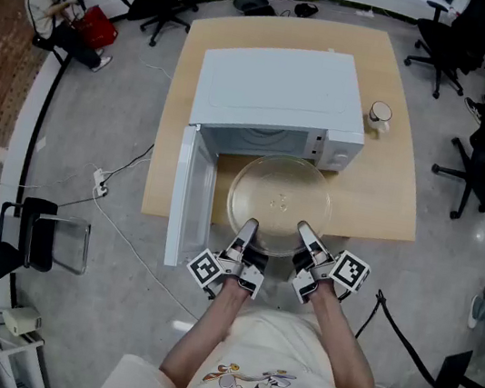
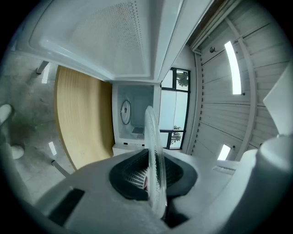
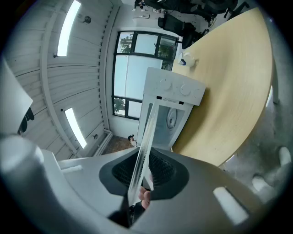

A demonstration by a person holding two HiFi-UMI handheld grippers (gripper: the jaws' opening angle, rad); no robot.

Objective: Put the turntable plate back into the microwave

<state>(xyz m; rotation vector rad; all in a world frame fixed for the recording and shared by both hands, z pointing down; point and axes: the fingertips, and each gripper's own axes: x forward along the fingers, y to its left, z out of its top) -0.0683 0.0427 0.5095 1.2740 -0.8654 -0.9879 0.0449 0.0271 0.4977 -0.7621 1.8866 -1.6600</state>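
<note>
A clear glass turntable plate (image 1: pixel 280 202) hangs level in front of the open white microwave (image 1: pixel 278 93), just outside its cavity. My left gripper (image 1: pixel 245 232) is shut on the plate's near-left rim, and my right gripper (image 1: pixel 304 236) is shut on its near-right rim. In the left gripper view the plate (image 2: pixel 154 151) runs edge-on between the pads of the left gripper (image 2: pixel 153 178), with the microwave cavity (image 2: pixel 132 119) ahead. In the right gripper view the plate's edge (image 3: pixel 145 141) is pinched in the right gripper (image 3: pixel 142 180), facing the microwave's control panel (image 3: pixel 176 91).
The microwave door (image 1: pixel 185 193) is swung open to the left, past the wooden table's (image 1: pixel 381 193) front edge. A white mug (image 1: pixel 380 116) stands to the right of the microwave. Office chairs (image 1: pixel 448 39) ring the table, and cables (image 1: pixel 114 190) lie on the floor at left.
</note>
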